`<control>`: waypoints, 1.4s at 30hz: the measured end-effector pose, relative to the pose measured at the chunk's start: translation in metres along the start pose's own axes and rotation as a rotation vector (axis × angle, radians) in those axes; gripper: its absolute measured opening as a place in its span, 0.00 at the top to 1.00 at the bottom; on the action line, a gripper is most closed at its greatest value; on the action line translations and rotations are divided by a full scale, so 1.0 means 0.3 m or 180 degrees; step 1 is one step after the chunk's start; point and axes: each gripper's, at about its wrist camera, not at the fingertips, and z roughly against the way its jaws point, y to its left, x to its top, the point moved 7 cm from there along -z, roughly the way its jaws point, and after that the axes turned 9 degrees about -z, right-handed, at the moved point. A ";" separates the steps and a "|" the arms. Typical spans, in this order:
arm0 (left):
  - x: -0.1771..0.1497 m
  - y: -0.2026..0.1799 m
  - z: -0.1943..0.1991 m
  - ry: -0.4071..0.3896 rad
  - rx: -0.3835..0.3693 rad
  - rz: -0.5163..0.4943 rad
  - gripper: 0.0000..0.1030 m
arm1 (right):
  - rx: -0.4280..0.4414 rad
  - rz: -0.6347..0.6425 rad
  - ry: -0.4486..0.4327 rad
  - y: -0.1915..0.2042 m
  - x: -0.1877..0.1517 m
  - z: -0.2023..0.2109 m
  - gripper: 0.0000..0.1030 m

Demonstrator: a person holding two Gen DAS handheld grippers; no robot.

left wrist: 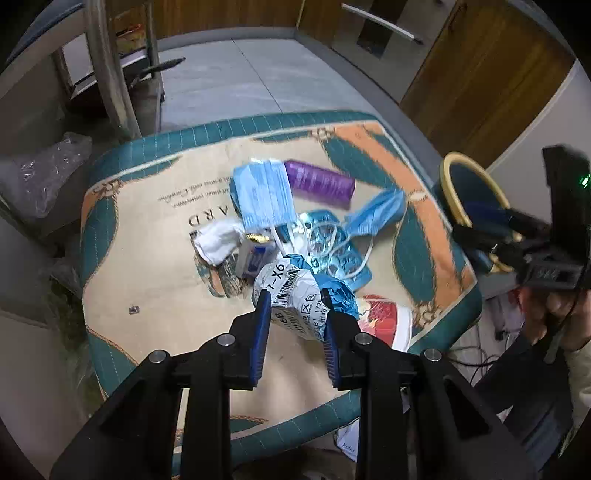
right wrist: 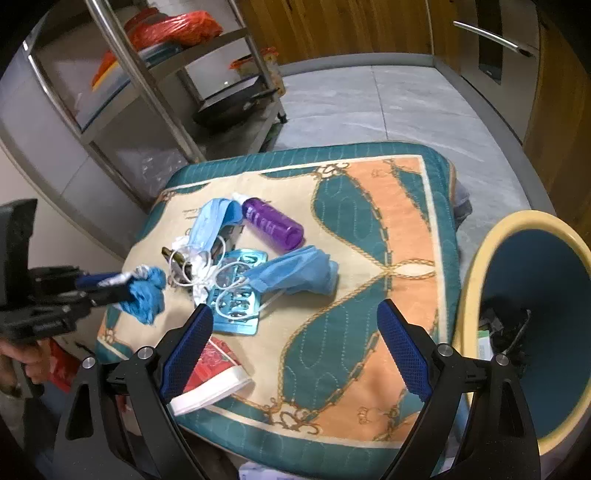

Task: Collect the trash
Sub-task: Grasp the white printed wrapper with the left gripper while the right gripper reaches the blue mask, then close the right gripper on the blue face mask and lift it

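My left gripper (left wrist: pixel 295 299) is shut on a crumpled blue and white package wrapper (left wrist: pixel 295 295), held above the cushion; it also shows in the right wrist view (right wrist: pixel 147 291). On the patterned cushion (right wrist: pixel 369 258) lie two blue face masks (right wrist: pixel 295 273), a purple bottle (right wrist: pixel 271 223), a blue blister tray (right wrist: pixel 236 302), white tissue (left wrist: pixel 218 240) and a red and white cup (right wrist: pixel 210 373). My right gripper (right wrist: pixel 293 339) is open and empty above the cushion's near part. The yellow-rimmed blue bin (right wrist: pixel 528 317) stands at the right.
A metal shelf rack (right wrist: pixel 147 85) with orange bags stands at the back left. Wooden cabinet doors (right wrist: pixel 332 29) line the back. Grey tiled floor (right wrist: pixel 406 107) lies beyond the cushion. A clear plastic bag (left wrist: pixel 48 173) lies at left.
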 end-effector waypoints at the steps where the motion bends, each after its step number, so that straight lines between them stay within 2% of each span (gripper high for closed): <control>1: 0.004 0.004 0.010 -0.0033 -0.0007 0.0016 0.75 | 0.0001 0.0018 0.0010 0.011 0.000 -0.009 0.13; 10: 0.070 0.016 0.110 -0.0382 -0.0096 0.0115 0.75 | -0.0022 -0.0055 0.0115 0.045 0.018 -0.118 0.13; 16: 0.092 0.039 0.120 -0.0454 -0.0105 0.0225 0.75 | -0.0130 -0.0207 0.0060 0.022 0.055 -0.190 0.13; 18: 0.095 0.042 0.117 -0.0458 -0.0104 0.0235 0.75 | -0.0168 -0.0256 0.0054 0.007 0.063 -0.213 0.19; 22: 0.105 0.041 0.109 -0.0459 -0.0112 0.0239 0.75 | -0.0228 -0.0311 0.0113 -0.016 0.059 -0.255 0.50; 26: 0.123 0.034 0.103 -0.0471 -0.0121 0.0242 0.75 | -0.0257 -0.0286 0.0066 -0.028 0.063 -0.244 0.74; 30: 0.157 0.009 0.103 -0.0518 -0.0125 0.0227 0.75 | -0.0205 -0.0314 -0.0082 -0.044 0.081 -0.192 0.81; 42: 0.272 -0.114 0.095 -0.0661 -0.0225 0.0113 0.75 | -0.0127 -0.0461 -0.0461 -0.121 0.119 0.001 0.81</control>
